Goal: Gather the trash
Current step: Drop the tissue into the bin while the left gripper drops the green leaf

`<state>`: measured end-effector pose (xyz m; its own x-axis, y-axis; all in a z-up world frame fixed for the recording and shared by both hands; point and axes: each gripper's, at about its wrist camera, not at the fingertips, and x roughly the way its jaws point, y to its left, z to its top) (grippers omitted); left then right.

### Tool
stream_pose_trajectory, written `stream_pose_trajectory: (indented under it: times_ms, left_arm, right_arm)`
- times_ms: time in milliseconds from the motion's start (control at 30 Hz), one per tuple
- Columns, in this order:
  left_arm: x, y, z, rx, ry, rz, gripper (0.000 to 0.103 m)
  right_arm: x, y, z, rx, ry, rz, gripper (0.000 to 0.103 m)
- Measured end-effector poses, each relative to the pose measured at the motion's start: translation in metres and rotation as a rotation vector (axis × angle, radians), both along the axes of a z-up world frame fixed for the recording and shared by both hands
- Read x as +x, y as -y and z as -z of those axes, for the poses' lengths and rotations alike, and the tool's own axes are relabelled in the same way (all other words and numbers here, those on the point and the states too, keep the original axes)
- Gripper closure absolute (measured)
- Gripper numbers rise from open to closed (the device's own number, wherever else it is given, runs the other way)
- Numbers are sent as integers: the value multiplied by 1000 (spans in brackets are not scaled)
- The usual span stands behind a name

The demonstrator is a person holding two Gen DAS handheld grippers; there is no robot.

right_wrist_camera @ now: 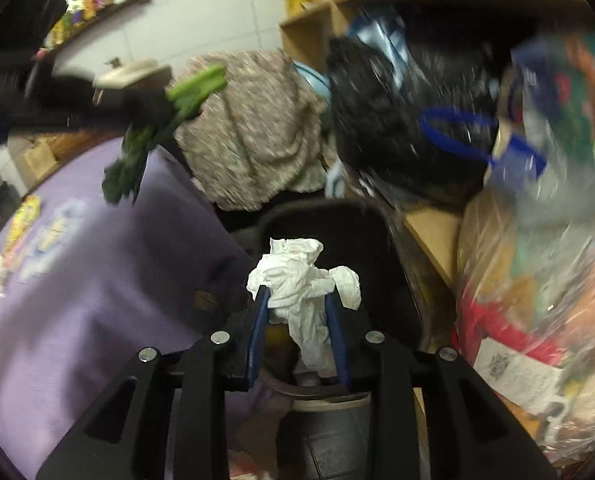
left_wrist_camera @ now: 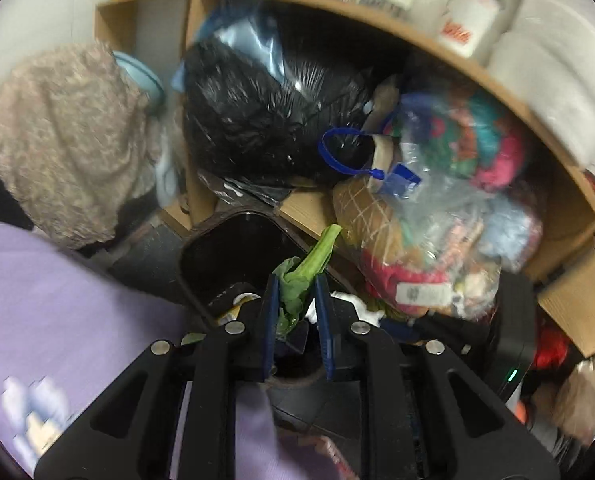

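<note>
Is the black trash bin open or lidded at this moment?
Open. The black trash bin shows a dark uncovered mouth below the right gripper holding the crumpled tissue; no lid is visible.

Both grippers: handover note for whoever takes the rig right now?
Left gripper: jaws shut on the green vegetable scrap, held above the black bin.
Right gripper: jaws shut on the crumpled white tissue, over the same bin.
Done: both pieces picked up; some trash already shows in the bin.
Left: release both into the bin. More scraps appear to lie on the purple table cover, at its far left.
</note>
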<state>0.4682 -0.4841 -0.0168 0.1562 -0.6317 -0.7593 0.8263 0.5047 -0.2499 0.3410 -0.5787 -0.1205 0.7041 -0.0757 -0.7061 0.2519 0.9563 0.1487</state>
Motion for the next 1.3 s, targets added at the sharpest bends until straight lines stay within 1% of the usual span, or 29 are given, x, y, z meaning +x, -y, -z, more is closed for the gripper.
stream_pose_trajectory:
  times_ms: [33,100,233,367,467,533,567,600,633,667,700,767,800,867,900,967,1133,1200,1300]
  left_arm:
    - [6,11,8,6,-19,-5,85]
    - [15,30,22,36,-19,-16,85]
    - [35,55,51,82,-53,-43,85]
    - [52,78,80,154,-82,-98,85]
    - [59,92,97,205,-80,-112,85]
    - [63,99,106,236,-75,-119,85]
    - [64,105,110,257,-59,-121,84]
    - [66,109,113,259,-61,-120,84]
    - [70,111,116,257,-78,-130,80]
    - [72,113,119,262,-82,-141,74]
    - [74,115,122,274,-75,-152,71]
    - [77,115,126,286,-61,-165,58]
    - [78,114,127,284,-62,-172,54]
    - [82,109,126,263,-73,-187,43]
    - [83,106,123,245,-75,-188,40]
    - [81,101,117,229,-54,-191,32]
    - [68,88,93,219,20,-176,28]
    - [63,75,79,194,32,-188,27]
    - [48,49,54,167,87,-214,26]
  right_arm:
    - [4,5,10,12,-8,5,74]
    - [10,13,27,19,-23,16,74]
    - [24,24,58,21,-61,25,74]
    - [35,28,80,18,-83,26,71]
    - [40,30,91,-1,-89,37,69]
    - [42,30,97,-11,-92,39,62]
    - [43,30,100,-15,-94,39,59]
    - [45,29,102,-24,-96,39,53]
    - [45,29,104,-31,-92,39,47]
    - [46,29,105,-34,-90,40,45]
    - [45,29,107,-35,-90,41,44]
    - [45,30,111,-23,-93,38,42]
    - [45,29,113,-19,-92,36,40]
    - [45,28,116,-22,-96,31,38]
    - [45,27,116,-23,-97,27,38]
    - [45,23,116,-26,-97,22,37]
    - [39,14,104,-51,-95,15,37]
    - [32,9,92,-60,-88,16,37]
    - [18,-2,69,-80,-62,17,35]
